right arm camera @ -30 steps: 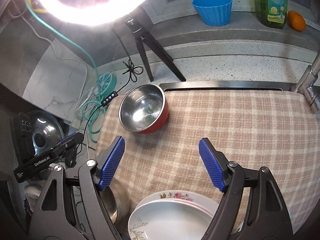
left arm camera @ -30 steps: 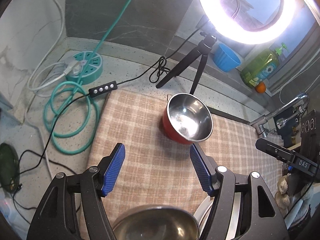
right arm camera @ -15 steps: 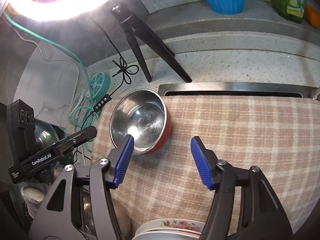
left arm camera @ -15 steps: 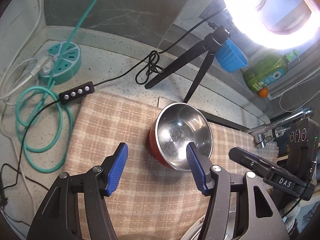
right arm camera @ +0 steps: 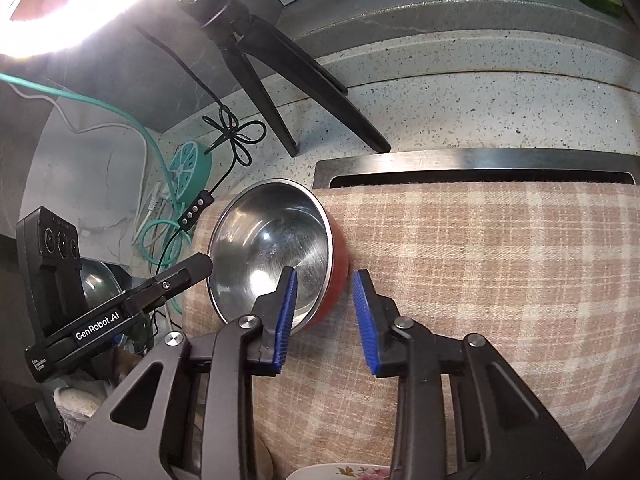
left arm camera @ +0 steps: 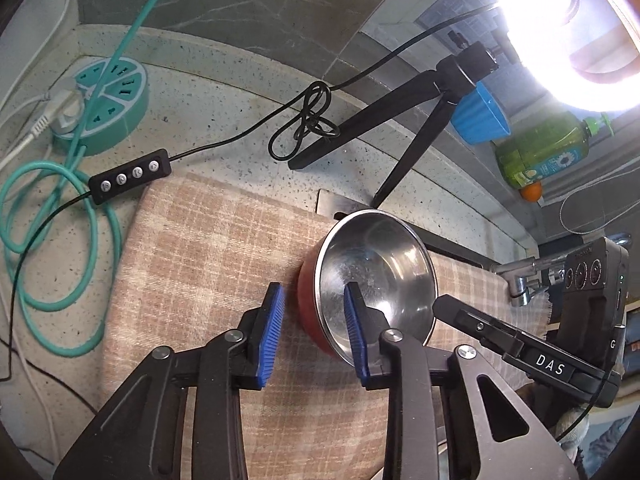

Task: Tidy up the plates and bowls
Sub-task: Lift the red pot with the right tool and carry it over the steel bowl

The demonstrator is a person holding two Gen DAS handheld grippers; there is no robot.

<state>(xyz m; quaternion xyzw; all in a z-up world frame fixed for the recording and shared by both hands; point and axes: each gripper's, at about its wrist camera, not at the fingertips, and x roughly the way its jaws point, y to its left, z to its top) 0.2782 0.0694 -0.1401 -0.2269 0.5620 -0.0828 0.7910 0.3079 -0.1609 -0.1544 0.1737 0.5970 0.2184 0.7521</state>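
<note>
Low centre in both wrist views, the red-sided steel bowl is straddled at opposite rims: left gripper and right gripper each have one blue pad inside, one outside the wall. Both jaws are closing, about a quarter open, rim between them; firm contact cannot be confirmed. Closure should be finished evenly on both sides before lifting, so the bowl is kept level and not tipped on the plaid cloth. A flowered plate is seen bottom edge; tripod further up should be avoided.
</note>
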